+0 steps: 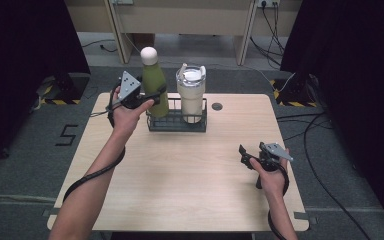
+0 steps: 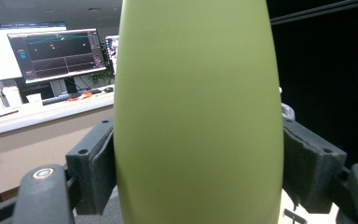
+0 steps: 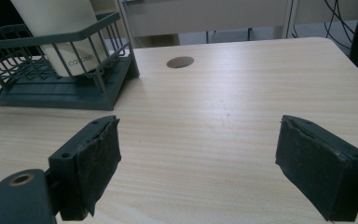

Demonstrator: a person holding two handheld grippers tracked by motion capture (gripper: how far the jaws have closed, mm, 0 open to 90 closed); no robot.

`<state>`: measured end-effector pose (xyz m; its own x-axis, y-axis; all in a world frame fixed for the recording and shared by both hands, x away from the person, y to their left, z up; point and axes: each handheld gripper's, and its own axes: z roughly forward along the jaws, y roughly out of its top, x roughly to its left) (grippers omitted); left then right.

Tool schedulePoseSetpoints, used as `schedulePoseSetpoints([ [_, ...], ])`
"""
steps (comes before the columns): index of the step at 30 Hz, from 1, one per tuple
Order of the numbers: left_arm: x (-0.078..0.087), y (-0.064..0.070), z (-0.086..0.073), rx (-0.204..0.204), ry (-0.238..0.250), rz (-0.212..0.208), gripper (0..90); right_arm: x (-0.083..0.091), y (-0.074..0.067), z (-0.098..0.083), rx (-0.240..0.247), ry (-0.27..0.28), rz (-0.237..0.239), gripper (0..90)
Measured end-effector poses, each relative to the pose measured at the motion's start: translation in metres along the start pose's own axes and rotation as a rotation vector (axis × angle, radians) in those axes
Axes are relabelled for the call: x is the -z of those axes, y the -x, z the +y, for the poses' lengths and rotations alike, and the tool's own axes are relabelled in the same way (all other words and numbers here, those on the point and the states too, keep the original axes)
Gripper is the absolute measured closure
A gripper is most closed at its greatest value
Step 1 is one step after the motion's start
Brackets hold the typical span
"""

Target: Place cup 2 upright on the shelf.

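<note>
The left gripper (image 1: 156,95) is clamping the green bottle (image 1: 154,87) around its body. In the left gripper view the two black jaws are pressing on either side of the bottle's (image 2: 198,121) smooth green wall, which is hiding the wire basket below; behind it that view is taking in a monitor (image 2: 58,53) on a long counter. The high view is giving what that close view cannot: the bottle is standing upright in the left end of the wire basket (image 1: 177,122), its cream cap (image 1: 148,54) rising above the hand, and a cream tumbler (image 1: 190,95) with a clear lid is standing in the right end of the same basket, just beside the bottle. The basket is sitting at the far middle of the table (image 1: 180,180), with a round hole (image 1: 217,106) in the tabletop just to its right.

The right gripper (image 1: 245,156) is hovering low near the table's right edge, well apart from the basket. In the right gripper view its jaws are standing apart with nothing between them, bare wood showing in the gap. That view is also showing the basket's (image 3: 51,88) right end from the side, the tumbler's (image 3: 63,32) lower body with small lettering on it, and the round hole (image 3: 180,62) beyond.
</note>
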<state>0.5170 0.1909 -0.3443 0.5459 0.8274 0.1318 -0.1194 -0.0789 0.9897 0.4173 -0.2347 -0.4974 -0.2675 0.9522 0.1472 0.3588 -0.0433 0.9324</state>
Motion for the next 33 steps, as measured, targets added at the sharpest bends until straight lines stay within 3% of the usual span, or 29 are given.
schedulePoseSetpoints([
  [17,-0.019,-0.009,-0.004,0.010,-0.017,0.024,22.0,0.000,0.001,-0.001,-0.005,-0.002,0.001,14.2],
  [33,-0.036,-0.012,-0.016,0.026,-0.051,0.037,22.0,-0.001,0.001,-0.001,-0.006,-0.003,0.006,14.2],
])
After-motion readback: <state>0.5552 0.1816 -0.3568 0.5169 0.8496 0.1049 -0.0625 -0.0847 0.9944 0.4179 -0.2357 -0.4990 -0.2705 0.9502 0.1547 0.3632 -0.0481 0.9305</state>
